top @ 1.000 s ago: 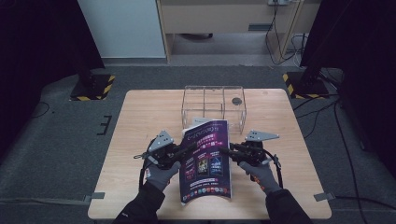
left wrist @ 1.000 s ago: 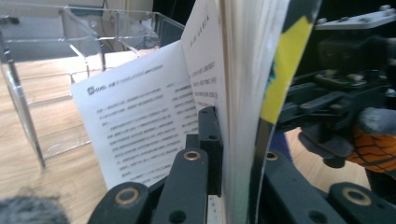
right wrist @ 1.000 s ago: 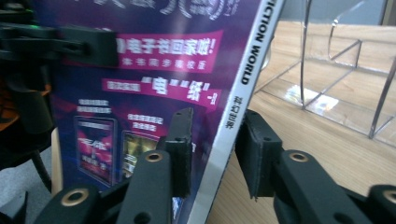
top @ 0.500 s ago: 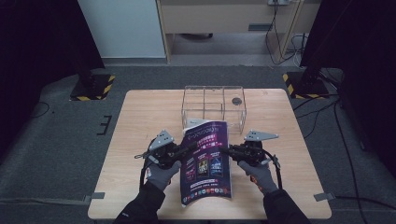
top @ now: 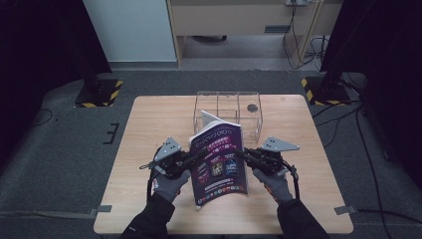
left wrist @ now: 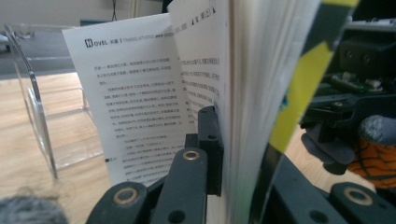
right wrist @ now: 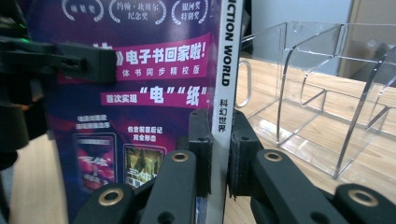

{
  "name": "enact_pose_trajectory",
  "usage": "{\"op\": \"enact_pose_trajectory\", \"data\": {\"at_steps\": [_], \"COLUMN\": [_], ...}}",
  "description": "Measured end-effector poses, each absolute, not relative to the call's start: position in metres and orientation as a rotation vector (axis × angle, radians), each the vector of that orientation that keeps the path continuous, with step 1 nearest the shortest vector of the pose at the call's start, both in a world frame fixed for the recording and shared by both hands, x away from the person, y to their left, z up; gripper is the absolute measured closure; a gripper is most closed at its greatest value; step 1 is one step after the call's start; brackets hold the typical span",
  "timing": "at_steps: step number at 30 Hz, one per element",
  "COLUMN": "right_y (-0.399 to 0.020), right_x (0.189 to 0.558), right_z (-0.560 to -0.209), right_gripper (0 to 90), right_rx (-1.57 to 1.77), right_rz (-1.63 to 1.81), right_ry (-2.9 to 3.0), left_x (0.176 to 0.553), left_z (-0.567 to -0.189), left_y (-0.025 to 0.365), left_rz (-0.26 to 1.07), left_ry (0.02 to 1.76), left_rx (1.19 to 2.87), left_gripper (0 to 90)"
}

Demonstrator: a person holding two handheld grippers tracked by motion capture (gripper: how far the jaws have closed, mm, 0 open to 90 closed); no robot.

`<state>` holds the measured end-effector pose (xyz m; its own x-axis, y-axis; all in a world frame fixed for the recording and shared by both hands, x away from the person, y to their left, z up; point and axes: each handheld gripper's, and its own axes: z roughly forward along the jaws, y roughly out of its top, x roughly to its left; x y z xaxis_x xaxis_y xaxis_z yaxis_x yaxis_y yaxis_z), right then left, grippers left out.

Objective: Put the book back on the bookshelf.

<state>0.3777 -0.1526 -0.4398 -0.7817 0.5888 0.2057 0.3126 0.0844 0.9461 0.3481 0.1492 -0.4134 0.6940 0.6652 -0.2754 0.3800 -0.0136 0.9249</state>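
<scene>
Your left gripper (top: 196,155) is clamped on the page edge of the one purple-covered paperback magazine (top: 220,162), a few loose pages fanning free beside its jaws. Your right gripper (top: 243,153) has just been closing and now pinches the magazine's white spine. You hold it upright and tilted between both hands, above the light wooden table (top: 149,129), just in front of the single clear acrylic compartment box (top: 229,112). Two grippers, one magazine, one box.

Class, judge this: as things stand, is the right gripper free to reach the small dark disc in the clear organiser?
Probably not: the right gripper is shut on the magazine, though the disc lies unobstructed beyond.
</scene>
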Motion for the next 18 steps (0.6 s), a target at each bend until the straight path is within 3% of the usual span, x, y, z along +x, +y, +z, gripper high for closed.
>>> {"op": "enact_pose_trajectory", "data": {"at_steps": [6, 15, 17, 18], "right_y": [-0.1547, -0.1571, -0.1585, -0.1591], "right_x": [0.3727, 0.3695, 0.3705, 0.3717], "right_z": [-0.4361, -0.4383, -0.4392, -0.4404], "right_gripper": [82.8, 81.5, 78.7, 72.8], "right_rx": [0.848, 0.827, 0.838, 0.848], "right_rz": [1.771, 1.785, 1.787, 1.781], "right_ry": [2.195, 2.234, 2.237, 2.247], "left_x": [0.3556, 0.3534, 0.3511, 0.3493], "left_z": [-0.4131, -0.4098, -0.4087, -0.4082], "left_y": [0.145, 0.1409, 0.1407, 0.1405], "left_rz": [0.268, 0.268, 0.276, 0.279], "left_ry": [0.866, 0.835, 0.812, 0.796], "left_rx": [1.625, 1.648, 1.66, 1.666], "left_gripper": [76.9, 86.2, 86.4, 86.5]}}
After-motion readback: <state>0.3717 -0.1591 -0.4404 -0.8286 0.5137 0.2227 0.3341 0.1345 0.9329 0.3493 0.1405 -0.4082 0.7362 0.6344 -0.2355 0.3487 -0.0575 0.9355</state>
